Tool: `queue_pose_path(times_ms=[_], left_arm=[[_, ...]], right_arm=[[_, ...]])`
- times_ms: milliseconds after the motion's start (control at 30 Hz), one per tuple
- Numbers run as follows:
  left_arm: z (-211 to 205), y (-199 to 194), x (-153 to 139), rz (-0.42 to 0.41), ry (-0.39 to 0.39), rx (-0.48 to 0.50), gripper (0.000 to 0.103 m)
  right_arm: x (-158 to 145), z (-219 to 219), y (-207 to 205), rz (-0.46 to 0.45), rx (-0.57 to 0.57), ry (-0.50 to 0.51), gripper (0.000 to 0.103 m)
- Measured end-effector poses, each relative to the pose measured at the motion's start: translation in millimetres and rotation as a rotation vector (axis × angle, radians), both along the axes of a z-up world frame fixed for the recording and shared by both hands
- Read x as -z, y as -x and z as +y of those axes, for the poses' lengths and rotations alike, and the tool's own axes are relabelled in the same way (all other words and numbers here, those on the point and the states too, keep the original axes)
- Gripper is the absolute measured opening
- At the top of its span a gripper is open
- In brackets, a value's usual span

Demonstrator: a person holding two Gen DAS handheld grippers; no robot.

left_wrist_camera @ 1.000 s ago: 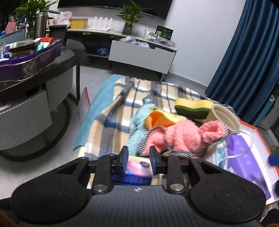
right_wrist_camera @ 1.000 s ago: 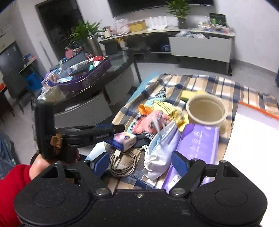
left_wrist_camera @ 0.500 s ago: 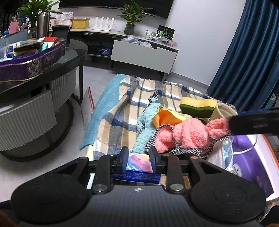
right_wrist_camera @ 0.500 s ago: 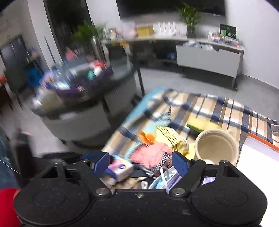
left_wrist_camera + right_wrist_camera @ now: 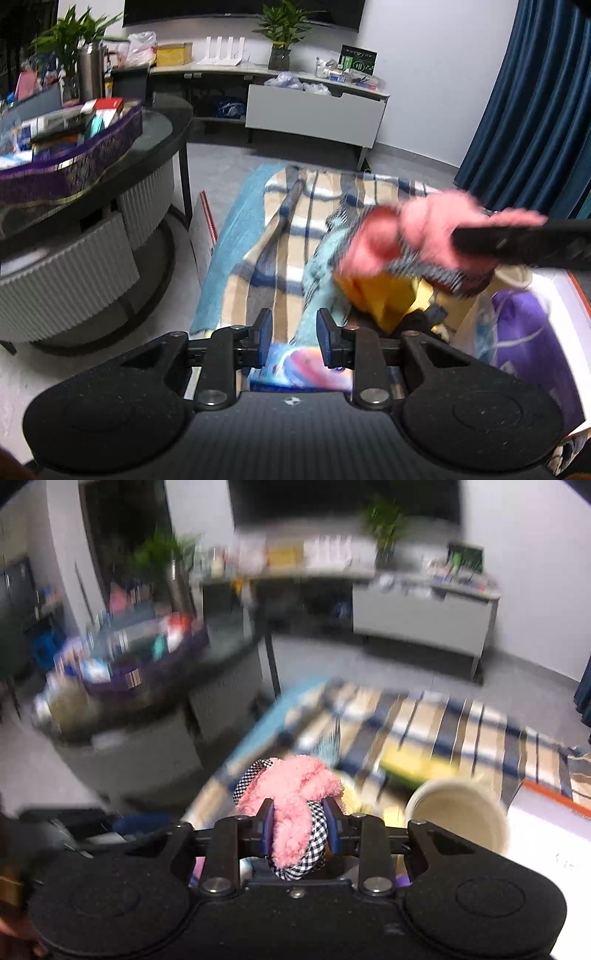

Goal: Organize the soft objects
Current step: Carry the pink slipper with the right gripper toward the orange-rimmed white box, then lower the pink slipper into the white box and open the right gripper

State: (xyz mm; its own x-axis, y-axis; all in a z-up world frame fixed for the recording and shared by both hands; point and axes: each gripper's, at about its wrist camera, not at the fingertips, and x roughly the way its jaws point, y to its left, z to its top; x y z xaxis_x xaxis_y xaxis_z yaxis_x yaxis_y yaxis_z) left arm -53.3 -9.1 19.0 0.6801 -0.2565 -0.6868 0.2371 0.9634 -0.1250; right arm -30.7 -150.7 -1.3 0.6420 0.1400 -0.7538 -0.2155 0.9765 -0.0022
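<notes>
Plaid blanket (image 5: 291, 236) in beige and blue covers the surface ahead of both tools, with a round dark desk (image 5: 162, 147) off to the left and a white low cabinet (image 5: 314, 110) against the far wall.

The right hand-held gripper (image 5: 298, 829) is clamped on a pink fluffy cloth with checkered trim (image 5: 291, 797), which bulges up and forward from between its fingers. In the left wrist view the same cloth (image 5: 417, 236) shows blurred, ahead and to the right of the left hand-held gripper (image 5: 294, 336), held up above the pile by the right tool's dark finger.

The left hand-held gripper has its fingers drawn narrow around a small colourful packet (image 5: 306, 369) with pink and blue print. Just ahead of it lie a teal towel (image 5: 321, 269) and a yellow-orange cloth (image 5: 380, 295). A cream cup (image 5: 458, 816) stands to the right of the right hand-held gripper, beside a purple pack (image 5: 524, 332).
</notes>
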Motion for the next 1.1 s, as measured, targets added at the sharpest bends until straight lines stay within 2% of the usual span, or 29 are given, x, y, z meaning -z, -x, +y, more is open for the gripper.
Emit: queue_pose_path(times_ms=[167,333,467,767,900,1100], left_arm=[[-19.1,1.1,-21.2,-0.042,-0.019,0.032,0.028],[-46.0,3.5,-37.7,-0.066,-0.014,0.089,0.028],[-70.1,6.9,-43.0,-0.070,-0.007,0.144,0.028],[-136.3,8.2,-45.8,-0.040,0.004,0.316,0.028],[-168.8,6.4,-39.1,0.000,0.002,0.386,0.028],[-213.9,4.1,-29.1,0.065,-0.016,0.490,0.028]], right_arm=[[-46.8,-21.2,22.4,-0.150,0.049,-0.104,0.034],[-74.7,-44.7,39.6,-0.229,0.094,-0.119,0.034],[-85.2,-66.1,57.1,-0.274,0.142,-0.105,0.034],[-95.2,-145.8,98.0,-0.354,0.351,-0.066,0.035],[-84.4,-182.9,107.1,-0.330,0.457,-0.039,0.035],[-56.3,-213.7,111.5,-0.275,0.561,0.006,0.035]])
